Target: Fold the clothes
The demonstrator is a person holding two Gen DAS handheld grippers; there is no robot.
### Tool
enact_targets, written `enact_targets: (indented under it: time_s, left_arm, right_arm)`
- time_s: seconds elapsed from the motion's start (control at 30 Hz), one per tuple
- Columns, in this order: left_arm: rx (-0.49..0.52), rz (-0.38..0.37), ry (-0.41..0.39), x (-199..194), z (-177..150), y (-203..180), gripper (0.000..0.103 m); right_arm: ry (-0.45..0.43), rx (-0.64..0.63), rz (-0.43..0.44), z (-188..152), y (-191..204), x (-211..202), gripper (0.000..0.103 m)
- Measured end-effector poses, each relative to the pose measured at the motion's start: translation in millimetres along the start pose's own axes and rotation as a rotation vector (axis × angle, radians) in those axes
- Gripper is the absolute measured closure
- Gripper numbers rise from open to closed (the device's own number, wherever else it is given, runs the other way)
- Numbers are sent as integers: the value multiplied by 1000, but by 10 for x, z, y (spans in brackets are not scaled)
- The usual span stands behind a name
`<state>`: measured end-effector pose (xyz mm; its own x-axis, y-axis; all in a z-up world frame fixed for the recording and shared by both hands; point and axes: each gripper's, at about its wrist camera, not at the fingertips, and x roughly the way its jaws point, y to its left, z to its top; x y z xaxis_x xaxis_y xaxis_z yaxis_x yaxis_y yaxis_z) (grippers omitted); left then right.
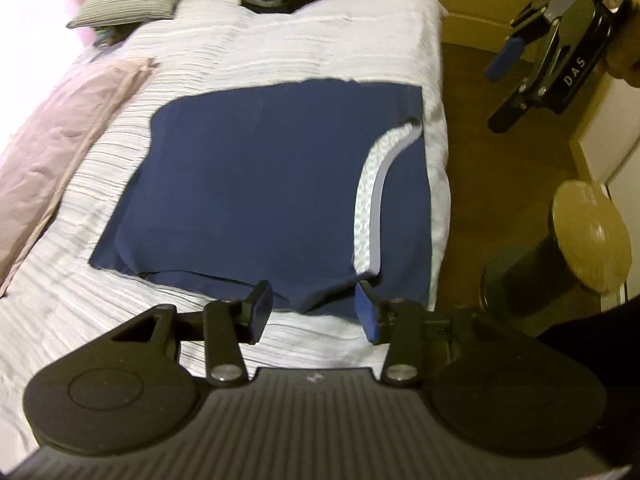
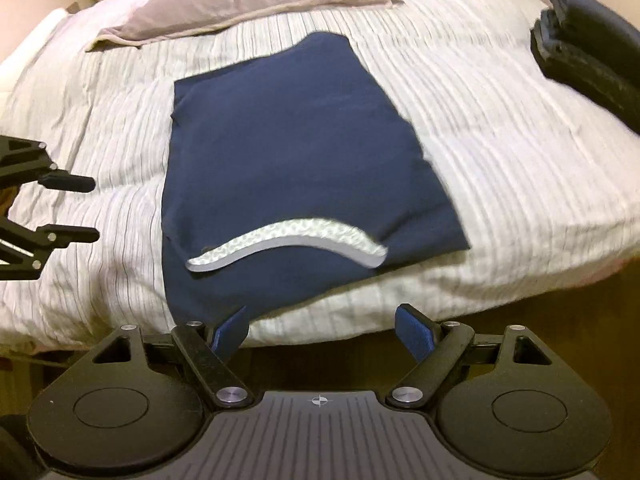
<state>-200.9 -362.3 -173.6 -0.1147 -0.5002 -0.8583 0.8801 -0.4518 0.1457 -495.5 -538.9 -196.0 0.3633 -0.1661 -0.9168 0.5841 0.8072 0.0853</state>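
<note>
Lying flat on striped bed (image 1: 304, 48): one navy garment (image 1: 256, 176), folded, white curved trim showing.
Left gripper (image 1: 316, 308) and right gripper (image 2: 322, 330) hovered, jaws apart, empty.

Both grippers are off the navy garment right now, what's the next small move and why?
Probably lower the open left gripper onto the near hem of the navy garment and pinch it: the cloth lies flat on the bed, partly folded, and the right gripper hangs open, off the bed's edge.
</note>
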Motion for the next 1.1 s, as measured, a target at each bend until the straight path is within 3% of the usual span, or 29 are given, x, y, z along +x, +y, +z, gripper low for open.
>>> enact_targets:
  time_s: [0.3,0.43,0.57,0.77,1.1]
  left_arm:
    - [-93,88,3,-294,107,-251,57]
    - [-100,95,8,-278,104,-190,54]
    - [-106,70,3,-140,158,23,54]
    - [34,11,-28,299,519,601,54]
    - [302,-63,-37,1353,1772,1613,43]
  right_arm:
    - [-37,-78,42,153,-272,-166,20]
    - [-23,-93,49,310,-329,-89,20]
    - [2,-25,88,491,-460,43,20]
    - [18,-9,111,832,-626,240,20]
    - [38,64,227,1342,-1216,813,21]
